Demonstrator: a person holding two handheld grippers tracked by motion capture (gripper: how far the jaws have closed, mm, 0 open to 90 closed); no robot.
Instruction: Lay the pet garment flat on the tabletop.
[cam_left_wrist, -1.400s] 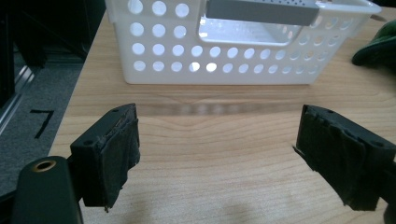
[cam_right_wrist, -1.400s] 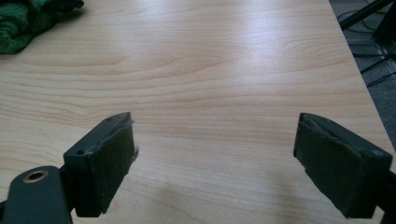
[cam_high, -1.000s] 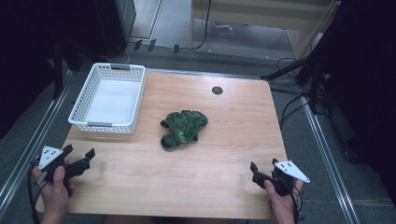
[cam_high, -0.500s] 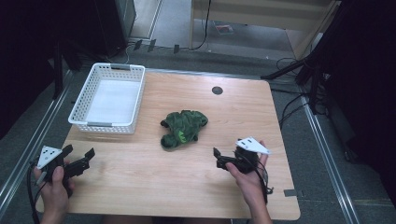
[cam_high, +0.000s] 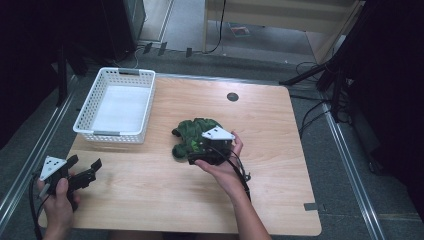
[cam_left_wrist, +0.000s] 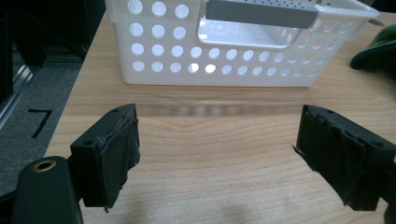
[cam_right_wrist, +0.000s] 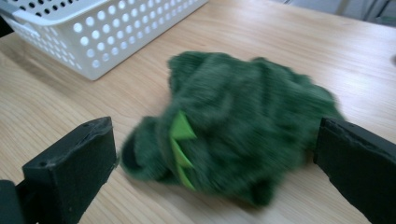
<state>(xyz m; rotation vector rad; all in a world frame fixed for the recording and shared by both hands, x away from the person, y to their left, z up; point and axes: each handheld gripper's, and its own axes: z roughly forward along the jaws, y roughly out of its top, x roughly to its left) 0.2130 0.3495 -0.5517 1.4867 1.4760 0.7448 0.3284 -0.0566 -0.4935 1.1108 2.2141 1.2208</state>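
Green plush, deep and shaggy, makes up the soft toy that lies just ahead of the right claw; a row of lighter, lime-green pointed felt spikes runs down its near side, and its outline is lumpy and rumpled. In the right gripper view the two black jaws stand wide on either side of the toy, having just been opening, with the toy ahead of and between them and neither pad pressing on it. In the high view the right claw is at the toy's near edge, close to the middle of the pale wooden counter. The left claw hovers at the near left corner of the counter, its jaws parted with nothing between them. Beyond it, the white perforated plastic basket with a grey handle rests on the counter's far left part, well apart from the toy.
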